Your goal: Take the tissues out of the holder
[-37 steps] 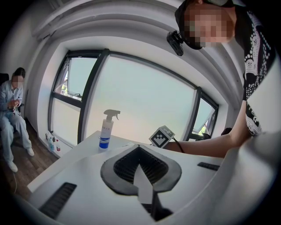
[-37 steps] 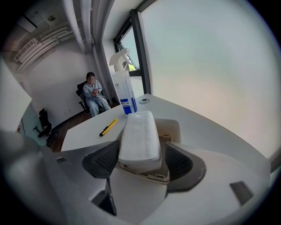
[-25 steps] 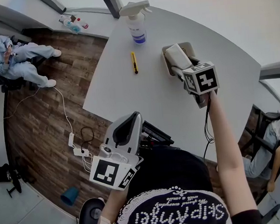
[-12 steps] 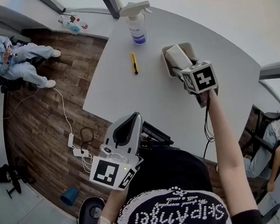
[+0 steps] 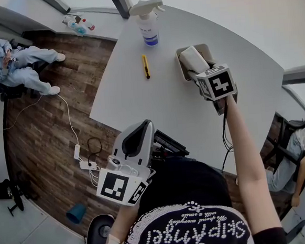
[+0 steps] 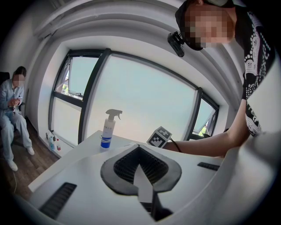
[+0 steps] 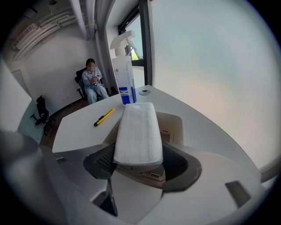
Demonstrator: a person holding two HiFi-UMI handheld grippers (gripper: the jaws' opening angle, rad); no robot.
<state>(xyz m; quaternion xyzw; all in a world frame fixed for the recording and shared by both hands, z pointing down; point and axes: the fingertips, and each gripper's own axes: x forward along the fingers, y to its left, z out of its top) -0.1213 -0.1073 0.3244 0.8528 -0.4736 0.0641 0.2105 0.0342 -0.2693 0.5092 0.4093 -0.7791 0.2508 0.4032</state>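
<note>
From the head view, my right gripper [image 5: 197,70] reaches out over the far right part of the pale desk [image 5: 156,105], with its jaws on the near end of the white tissues [image 5: 191,58]. The tissues stand tilted in the beige holder [image 5: 206,48]. Further left on the desk lie a yellow cutter [image 5: 146,66] and, at the far edge, a spray bottle [image 5: 148,24]. My left gripper [image 5: 138,138] hangs near me, off the desk's near edge and above the wooden floor. A seated person [image 5: 16,61] is far off to the left. In the left gripper view, my left gripper [image 6: 139,149] has its jaws pressed together with nothing between them. Beyond them I see the spray bottle [image 6: 107,129] on the desk and, to its right, the marker cube [image 6: 159,137] of my other gripper. In the right gripper view, my right gripper [image 7: 139,166] has its jaws clamped on the folded tissues [image 7: 138,129], which point away from me over the holder [image 7: 174,124]. The yellow cutter [image 7: 104,117] lies to the left, the spray bottle [image 7: 124,74] stands beyond, and the seated person [image 7: 92,83] is behind it.
</note>
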